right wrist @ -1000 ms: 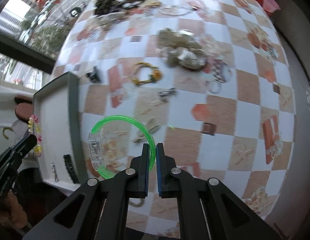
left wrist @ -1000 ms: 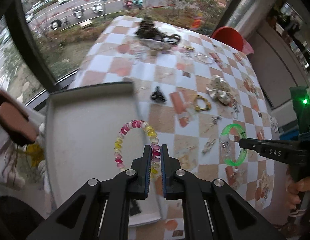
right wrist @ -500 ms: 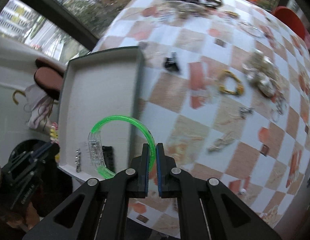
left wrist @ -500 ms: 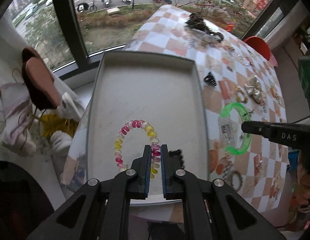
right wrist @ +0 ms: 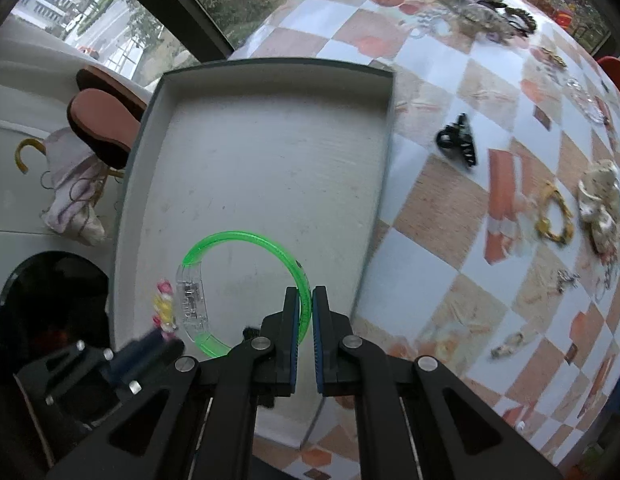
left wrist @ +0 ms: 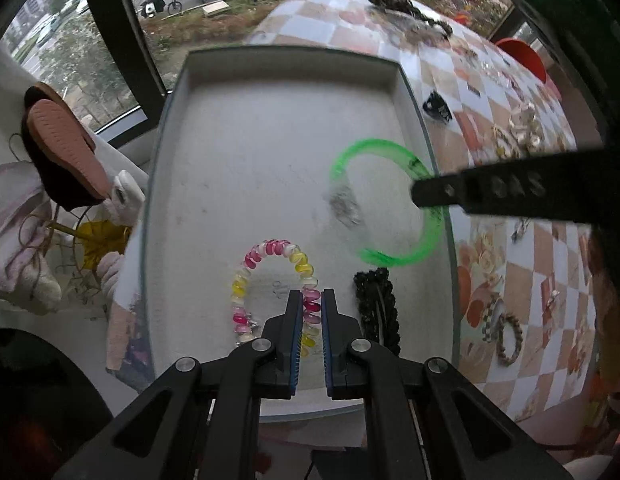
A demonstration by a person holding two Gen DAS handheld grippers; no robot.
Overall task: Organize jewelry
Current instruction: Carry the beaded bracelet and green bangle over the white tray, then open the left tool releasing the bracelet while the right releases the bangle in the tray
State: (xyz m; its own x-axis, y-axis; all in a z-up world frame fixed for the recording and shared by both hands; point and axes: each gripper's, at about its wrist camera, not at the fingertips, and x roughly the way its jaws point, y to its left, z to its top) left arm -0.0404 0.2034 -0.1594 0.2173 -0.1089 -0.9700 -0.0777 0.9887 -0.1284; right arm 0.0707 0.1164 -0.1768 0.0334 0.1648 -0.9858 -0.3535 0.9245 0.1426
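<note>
Since a second ago both bracelets have travelled from above the checkered counter (right wrist: pixel 449 216) to over the grey tray (left wrist: pixel 270 52). Left gripper (left wrist: pixel 310 312) is clamped on the spiral bead bracelet (left wrist: pixel 270 248), lower centre of the left view. Right gripper (right wrist: pixel 306 312) pinches the green plastic bangle (right wrist: pixel 230 238), low in the tray. Bangle: judged light, stiff, slick; grip on the band suits. Spiral: soft, springy.

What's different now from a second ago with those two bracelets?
Both were carried from over the checkered table to above the tray. The right gripper brought the green bangle in; the left gripper brought the pink-and-yellow coil bracelet. Both grips stayed closed; nothing was released.
</note>
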